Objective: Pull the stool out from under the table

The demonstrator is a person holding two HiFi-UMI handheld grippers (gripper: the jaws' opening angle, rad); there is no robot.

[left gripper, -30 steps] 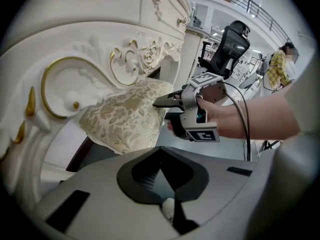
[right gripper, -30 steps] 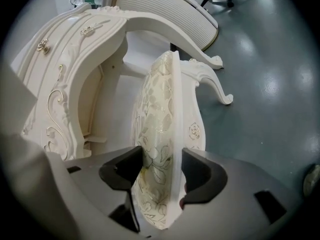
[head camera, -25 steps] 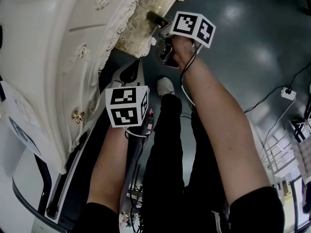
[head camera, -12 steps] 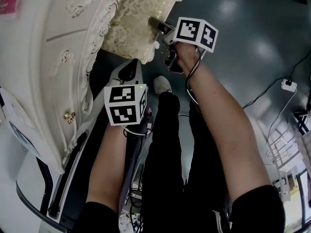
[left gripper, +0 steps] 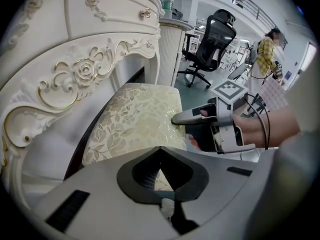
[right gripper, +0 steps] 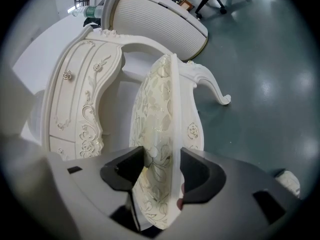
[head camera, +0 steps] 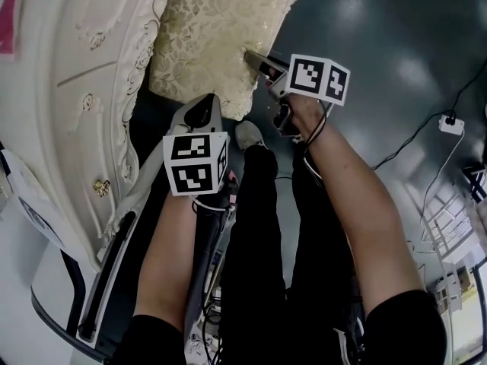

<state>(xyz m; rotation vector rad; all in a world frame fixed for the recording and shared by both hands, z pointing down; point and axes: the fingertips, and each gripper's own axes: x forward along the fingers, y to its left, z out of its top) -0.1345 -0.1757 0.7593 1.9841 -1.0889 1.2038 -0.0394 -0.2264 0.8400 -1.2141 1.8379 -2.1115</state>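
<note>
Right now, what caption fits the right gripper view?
Right gripper clamps the edge of the cushioned stool beside the ornate white table.

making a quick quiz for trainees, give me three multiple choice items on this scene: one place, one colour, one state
1. Where does the right gripper grip? A the stool seat's edge; B a drawer knob; C the office chair.
2. What colour is the stool seat? A red; B cream-gold floral; C black.
3. What state is the left gripper in? A jaws together, empty; B clamped on the stool; C jaws wide apart.
Key: A, seat edge sits between its pads; B, pale gold leaf pattern shows; A, pads meet with nothing held.
</note>
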